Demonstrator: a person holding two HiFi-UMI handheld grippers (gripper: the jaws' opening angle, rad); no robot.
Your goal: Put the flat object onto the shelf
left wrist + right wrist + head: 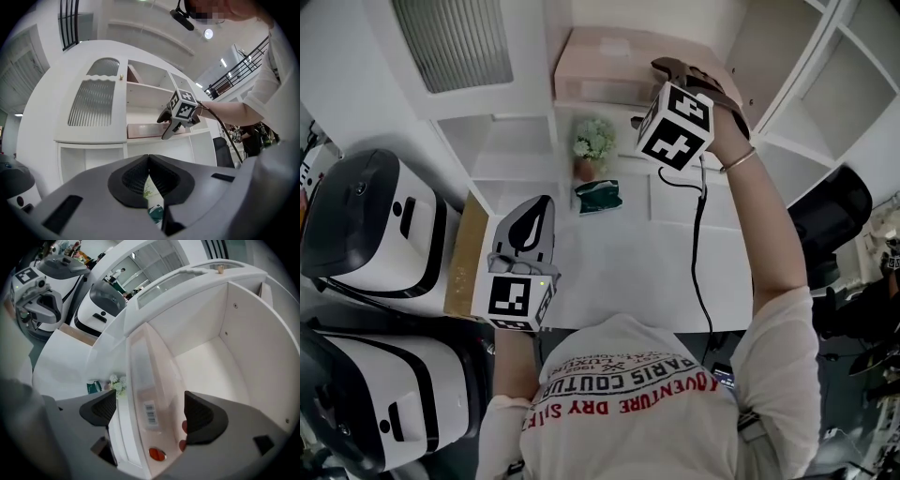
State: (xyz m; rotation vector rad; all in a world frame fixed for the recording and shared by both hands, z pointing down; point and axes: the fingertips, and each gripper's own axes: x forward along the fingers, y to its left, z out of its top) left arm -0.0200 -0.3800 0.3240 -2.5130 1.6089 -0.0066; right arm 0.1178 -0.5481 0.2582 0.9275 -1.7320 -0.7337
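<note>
The task looks almost done: the flat cardboard box already lies on the shelf of the white cabinet, lengthwise between the jaws of the right gripper; these jaws are spread wide, one on each side of the box, and as far as I can see their pads do not press on it. What is left, I judge, is only to pull this gripper back out (the box seems to rest by itself).

The box is thin, long and pale pink-beige, with a matt surface; a barcode label and a round orange sticker sit near the jaws. The shelf is smooth white board.

The left gripper has its jaws pressed together on nothing; beyond them on the white worktop stand potted flowers and a green packet.
</note>
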